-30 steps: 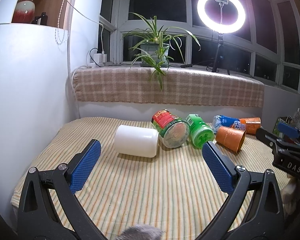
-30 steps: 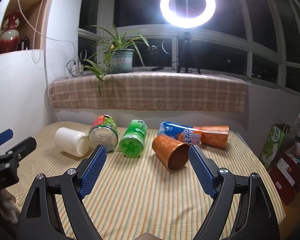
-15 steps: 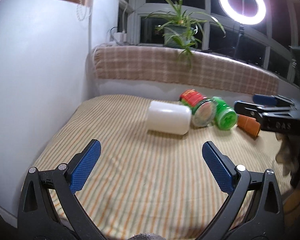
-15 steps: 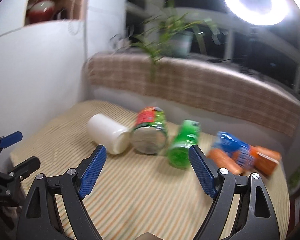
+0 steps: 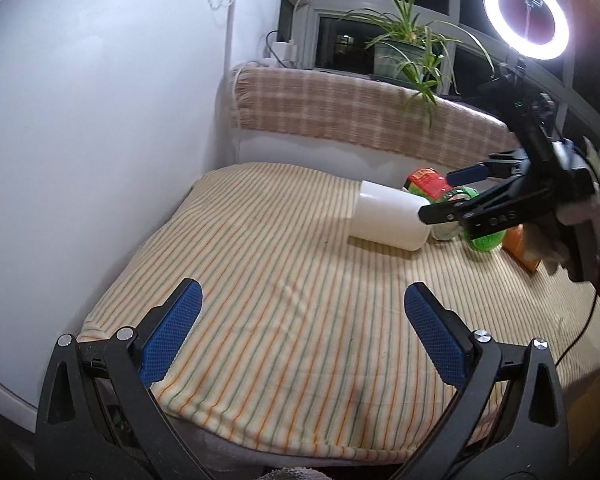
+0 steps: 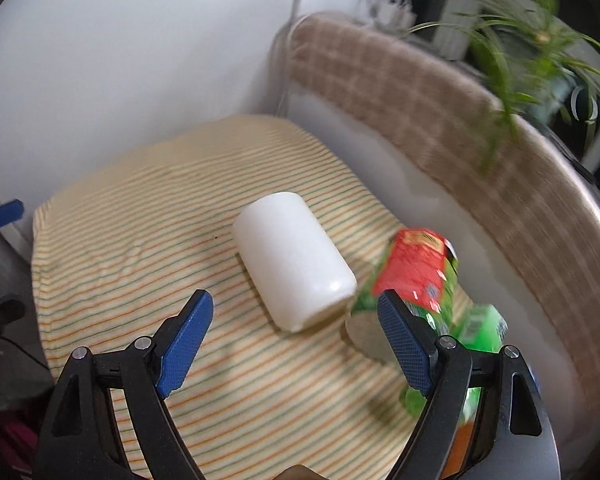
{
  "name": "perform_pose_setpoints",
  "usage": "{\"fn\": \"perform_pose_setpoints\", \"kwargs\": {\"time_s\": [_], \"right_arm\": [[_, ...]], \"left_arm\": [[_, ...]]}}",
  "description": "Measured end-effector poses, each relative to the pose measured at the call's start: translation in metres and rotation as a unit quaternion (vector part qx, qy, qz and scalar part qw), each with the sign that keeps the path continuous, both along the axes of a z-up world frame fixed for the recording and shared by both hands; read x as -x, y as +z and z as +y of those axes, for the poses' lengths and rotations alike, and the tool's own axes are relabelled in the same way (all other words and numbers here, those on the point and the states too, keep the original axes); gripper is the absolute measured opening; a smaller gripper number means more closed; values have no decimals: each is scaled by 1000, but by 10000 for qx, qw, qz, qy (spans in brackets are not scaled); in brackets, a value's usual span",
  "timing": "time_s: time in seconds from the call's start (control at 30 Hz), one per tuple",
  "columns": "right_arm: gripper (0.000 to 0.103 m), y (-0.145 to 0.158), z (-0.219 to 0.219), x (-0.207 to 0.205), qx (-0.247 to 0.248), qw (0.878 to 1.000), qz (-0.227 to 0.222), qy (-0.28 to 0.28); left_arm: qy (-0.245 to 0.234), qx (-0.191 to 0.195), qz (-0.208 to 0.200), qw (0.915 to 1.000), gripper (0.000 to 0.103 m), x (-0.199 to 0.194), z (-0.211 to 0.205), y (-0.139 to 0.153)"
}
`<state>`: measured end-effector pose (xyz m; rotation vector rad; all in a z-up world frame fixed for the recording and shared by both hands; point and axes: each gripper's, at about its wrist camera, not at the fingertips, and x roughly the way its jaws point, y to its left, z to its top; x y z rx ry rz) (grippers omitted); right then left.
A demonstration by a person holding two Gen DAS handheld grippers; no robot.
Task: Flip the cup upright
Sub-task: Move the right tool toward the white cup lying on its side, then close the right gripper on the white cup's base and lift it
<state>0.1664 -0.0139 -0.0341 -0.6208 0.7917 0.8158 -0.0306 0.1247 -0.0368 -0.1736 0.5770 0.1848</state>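
Now the right tool (image 6: 290, 340) has swung over to the white cup (image 6: 294, 266), w/ jaws wide open and nothing held. Cup lies on its side on the tabletop (image 5: 284, 280). Left tool (image 5: 300, 336) is open too, well apart.

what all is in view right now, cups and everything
white cup: 1, white, on its side, mid cloth
red-green cup: 1, red and green, on its side, right of white cup
green cup: 1, green, on its side, behind right gripper
orange cup: 1, orange, mostly hidden
cloth: 1, striped, covers table
plant: 1, green, windowsill
ring light: 1, lit, by window
left gripper: open, low over cloth
right gripper: open, near white cup
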Motion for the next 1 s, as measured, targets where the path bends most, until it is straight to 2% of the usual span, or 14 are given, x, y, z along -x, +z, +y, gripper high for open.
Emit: {"fn": "perform_pose_setpoints", "kwargs": {"time_s": [0.3,0.53,0.73,1.0], "right_arm": [[84,-29,45,-31,1136,9922,145,498],[84,-50,68,-43,1699,9831,90,671],[84,-63,79,-50,1976,9776,35,724],[78,-71,90,-49,2151,9735,-78,770]], "left_arm": [[277,154,38,9995,103,3,26,2],[450,208,54,9988,103,7,43,0],[538,247,67,9982,103,9,51,-1],[560,264,32,9981,103,12,54,1]]}}
